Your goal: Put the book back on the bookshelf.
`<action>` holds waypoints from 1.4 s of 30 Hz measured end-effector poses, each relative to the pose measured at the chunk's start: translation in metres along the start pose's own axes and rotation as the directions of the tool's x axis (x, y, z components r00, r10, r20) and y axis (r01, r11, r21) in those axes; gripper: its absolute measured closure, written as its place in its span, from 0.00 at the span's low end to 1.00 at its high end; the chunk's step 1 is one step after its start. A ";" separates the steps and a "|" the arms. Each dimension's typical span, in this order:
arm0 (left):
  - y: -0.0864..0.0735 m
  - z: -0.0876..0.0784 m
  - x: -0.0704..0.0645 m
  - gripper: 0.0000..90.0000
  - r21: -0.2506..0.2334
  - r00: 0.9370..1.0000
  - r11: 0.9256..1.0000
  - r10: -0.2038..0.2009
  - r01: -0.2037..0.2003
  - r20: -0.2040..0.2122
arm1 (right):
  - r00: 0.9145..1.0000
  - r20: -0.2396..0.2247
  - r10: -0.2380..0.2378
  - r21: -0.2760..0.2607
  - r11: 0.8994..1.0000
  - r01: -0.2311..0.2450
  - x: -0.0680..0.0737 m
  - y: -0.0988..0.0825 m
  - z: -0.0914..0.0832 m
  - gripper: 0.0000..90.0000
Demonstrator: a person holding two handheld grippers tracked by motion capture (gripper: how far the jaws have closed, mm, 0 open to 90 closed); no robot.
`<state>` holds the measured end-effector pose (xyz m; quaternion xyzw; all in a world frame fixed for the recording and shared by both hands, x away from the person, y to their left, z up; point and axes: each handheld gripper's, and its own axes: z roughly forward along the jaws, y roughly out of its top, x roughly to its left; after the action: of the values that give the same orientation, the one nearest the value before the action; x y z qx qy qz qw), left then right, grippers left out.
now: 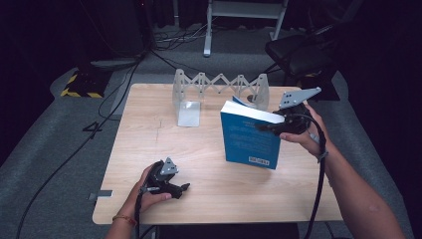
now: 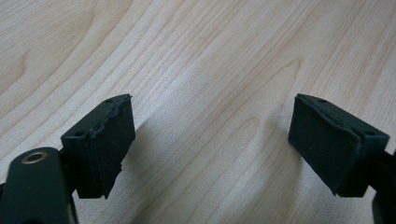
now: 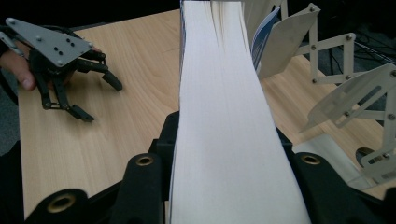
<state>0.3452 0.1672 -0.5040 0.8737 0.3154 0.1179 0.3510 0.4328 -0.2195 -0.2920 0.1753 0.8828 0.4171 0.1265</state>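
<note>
Standing upright right of centre in the high view, the book (image 1: 250, 138) is clamped at its page edge by the right gripper (image 1: 278, 124), the rack (image 1: 219, 88) just behind it; the left gripper (image 1: 185, 188), jaws spread and empty, rests lower left

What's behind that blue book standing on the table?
Behind the blue book stands a white folding rack, with another blue-covered item leaning in it. The book covers that item's lower part and the rack's base there.
</note>
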 end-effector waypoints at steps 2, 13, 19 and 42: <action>0.000 0.000 0.000 0.17 0.000 1.000 1.000 0.000 0.000 0.000 | 1.000 0.027 0.003 0.000 1.000 -0.003 -0.003 0.001 -0.002 0.68; 0.000 0.000 0.000 0.17 0.000 1.000 1.000 0.001 -0.001 0.000 | 0.987 0.134 0.086 0.003 0.996 -0.087 -0.032 0.009 -0.010 0.68; 0.000 0.000 0.000 0.17 0.000 1.000 1.000 0.001 -0.001 0.000 | 0.967 0.212 0.138 -0.015 0.990 -0.138 -0.049 0.013 -0.018 0.68; 0.000 0.000 0.000 0.17 0.001 1.000 1.000 0.005 -0.005 0.003 | 0.906 0.345 0.247 -0.086 0.969 -0.231 -0.088 0.035 -0.003 0.68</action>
<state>0.3452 0.1670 -0.5041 0.8749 0.3126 0.1174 0.3509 0.5190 -0.2374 -0.2563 0.3512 0.8084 0.4100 0.2345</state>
